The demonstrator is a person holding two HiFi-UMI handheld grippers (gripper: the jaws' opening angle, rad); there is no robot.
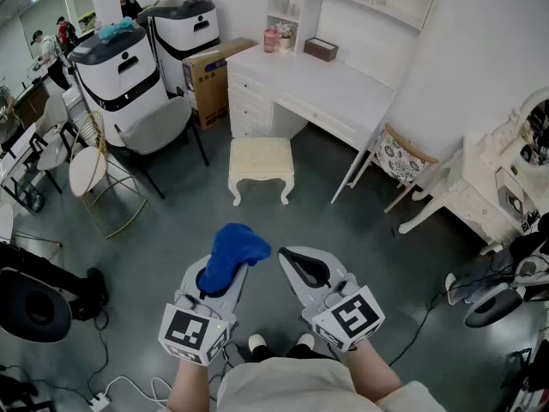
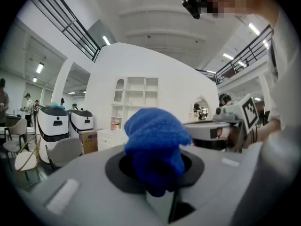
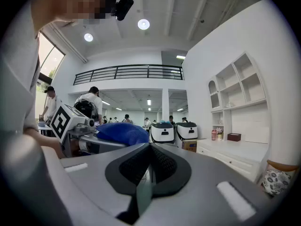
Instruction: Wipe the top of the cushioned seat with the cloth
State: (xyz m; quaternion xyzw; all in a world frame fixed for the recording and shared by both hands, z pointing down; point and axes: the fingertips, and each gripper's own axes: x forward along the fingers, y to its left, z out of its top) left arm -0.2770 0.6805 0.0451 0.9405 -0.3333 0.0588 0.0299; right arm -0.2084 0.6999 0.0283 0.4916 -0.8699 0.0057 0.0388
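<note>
Plainly, the left gripper [image 1: 225, 270] is clenching its fingers on the cloth [image 1: 233, 249], a blue wad that is bulging up and forward past the fingertips. Holding it bunched like that is probably meant to let soft fabric, not hard plastic, meet the cushion first. The right gripper [image 1: 300, 266] is riding level beside it with its fingers pressed together on nothing, seemingly idling because one cloth needs only one holder. Both are hanging on the near side of the seat [image 1: 262, 156], well apart from it, with floor [image 1: 257, 221] lying between, so the wiping is not yet under way and the person is likely needing to walk up first. The seat is standing square to the person, its pale cushioned top facing up, open to a full stroke. Just behind the seat a white bench [image 1: 326, 88] is running along the wall, and to the seat's left a grey chair [image 1: 159, 127] is standing. Counting up: one cloth, one seat, two grippers, one bench, one grey chair
</note>
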